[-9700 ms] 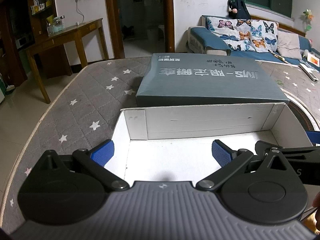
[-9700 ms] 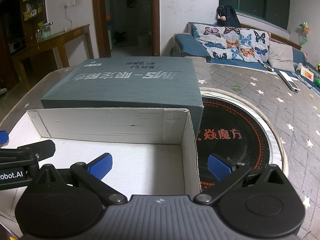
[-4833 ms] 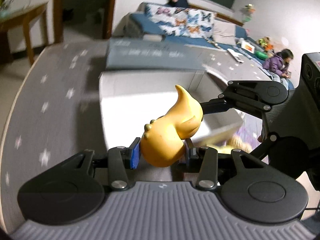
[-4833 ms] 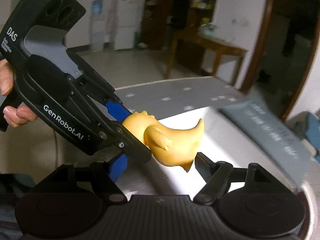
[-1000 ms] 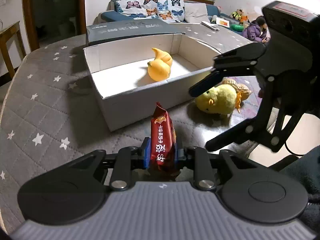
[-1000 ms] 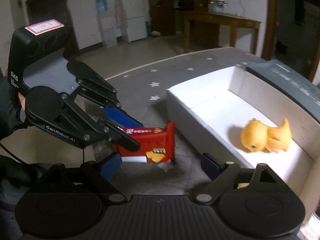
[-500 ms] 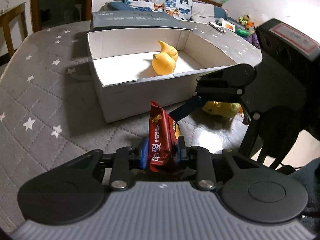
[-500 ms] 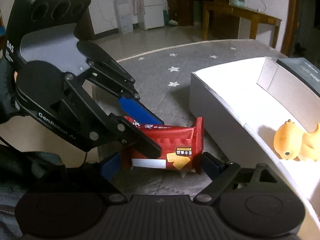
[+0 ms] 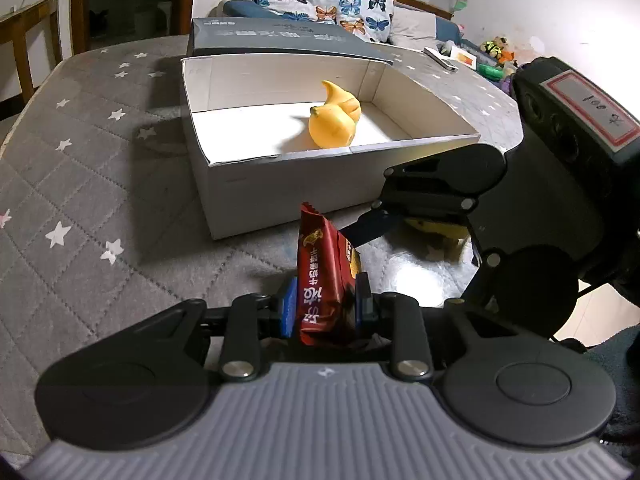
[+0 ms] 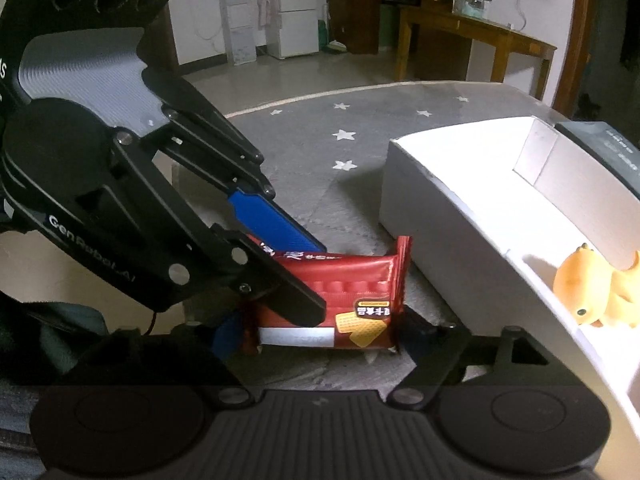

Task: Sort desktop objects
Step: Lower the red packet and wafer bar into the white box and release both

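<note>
Two grippers meet on the red wafer packet [image 10: 340, 300]: the left gripper [image 9: 325, 303] is clamped on it, while the right gripper's [image 10: 320, 330] fingers, just closing, bracket its ends and should be seated squarely before release.

A sofa [image 9: 320, 4] with butterfly-print cushions [image 9: 332, 8] stood against the far wall, small toys [image 9: 496, 46] heaped at its right end. A wooden side table [image 10: 476, 46] carried a few jars, and a white refrigerator [image 10: 294, 8] stood beside a water dispenser [image 10: 236, 16] on the tiled floor [image 10: 304, 76]. A dark doorway [image 9: 136, 0] opened behind the bench.
</note>
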